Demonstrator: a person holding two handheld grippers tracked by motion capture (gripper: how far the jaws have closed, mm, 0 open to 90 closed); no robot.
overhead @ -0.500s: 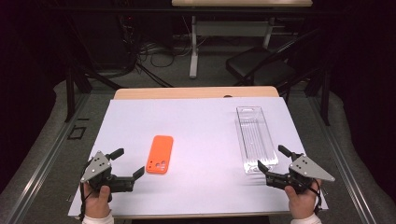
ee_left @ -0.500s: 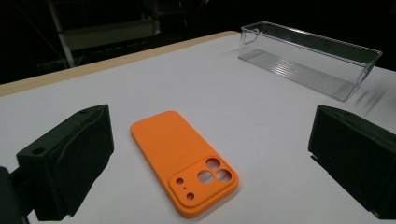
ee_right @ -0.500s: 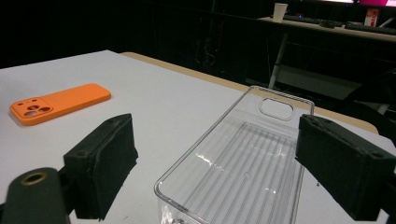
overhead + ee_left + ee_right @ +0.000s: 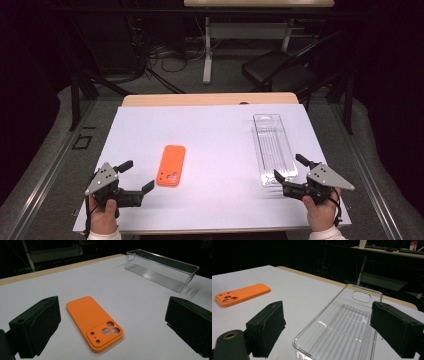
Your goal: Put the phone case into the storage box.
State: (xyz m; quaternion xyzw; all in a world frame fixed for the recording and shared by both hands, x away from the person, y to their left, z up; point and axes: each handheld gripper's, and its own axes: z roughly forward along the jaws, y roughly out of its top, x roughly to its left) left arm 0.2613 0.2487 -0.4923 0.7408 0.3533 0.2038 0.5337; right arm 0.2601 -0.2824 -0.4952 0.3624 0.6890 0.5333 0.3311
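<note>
Right hand-held gripper (image 4: 288, 174) nearer clear tray (image 4: 272, 148)

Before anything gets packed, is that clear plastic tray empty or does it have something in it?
Empty: the clear tray shows only its ribbed floor, and the orange phone case lies apart on the table.

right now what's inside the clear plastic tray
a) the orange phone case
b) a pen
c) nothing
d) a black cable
c: the clear plastic tray shows just its ribbed bottom, while the orange phone case lies apart on the white table cover.
</note>
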